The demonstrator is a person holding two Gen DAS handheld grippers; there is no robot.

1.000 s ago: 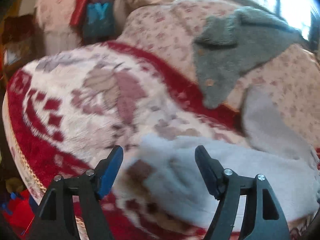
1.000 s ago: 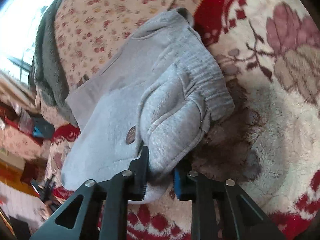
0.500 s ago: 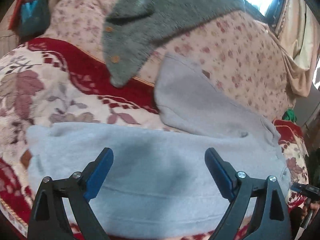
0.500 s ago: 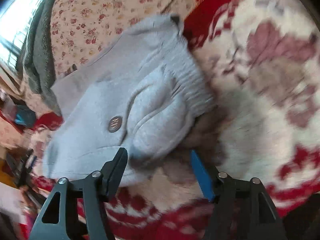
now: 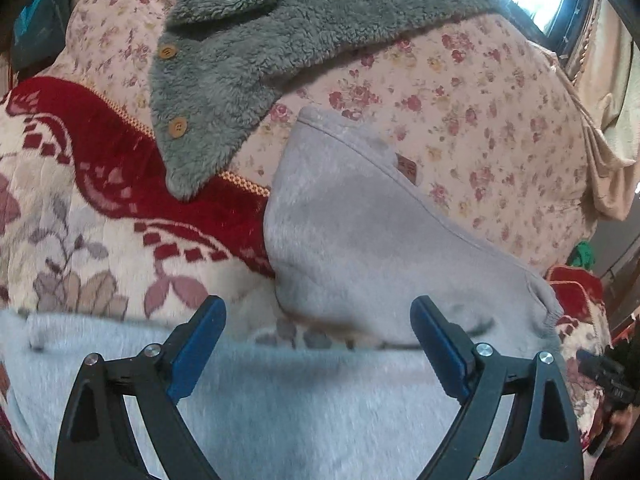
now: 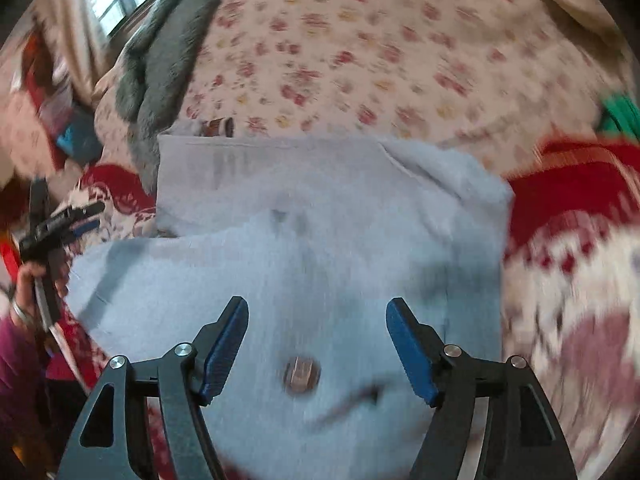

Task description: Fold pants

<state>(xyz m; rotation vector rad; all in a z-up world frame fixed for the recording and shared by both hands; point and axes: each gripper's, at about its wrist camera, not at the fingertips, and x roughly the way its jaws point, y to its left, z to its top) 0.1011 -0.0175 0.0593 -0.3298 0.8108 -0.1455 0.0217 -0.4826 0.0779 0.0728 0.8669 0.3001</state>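
Both tools are free of cloth at this moment. The left gripper (image 5: 318, 344) has its jaws spread wide with nothing between them, and the right gripper (image 6: 316, 342) likewise stands wide and empty. The pants (image 5: 360, 232), light grey fleece, lie on a red and cream patterned blanket (image 5: 100, 248) spread over a bed or sofa; I cannot tell which. In the left view one part of the pants passes directly under and between the jaws, while another part runs on ahead of the jaws and to their right, up onto a flowered cover (image 5: 500, 120). In the right view the pants fill the space under and ahead of the jaws, with a round brown patch (image 6: 302, 374) on the cloth sitting just between and behind the blue pads, and the far edge of the cloth lying well ahead. A grey fleece jacket (image 5: 260, 52) lies beyond the left jaws, up and to the left, apart from the pants. Judging by this, the pants are laid out roughly and the step in hand is a regrasp between folds. The next move seems to call for each gripper to drop onto an edge or corner of the cloth, close on it, and carry that end over onto the rest, keeping the layers aligned so they do not bunch.
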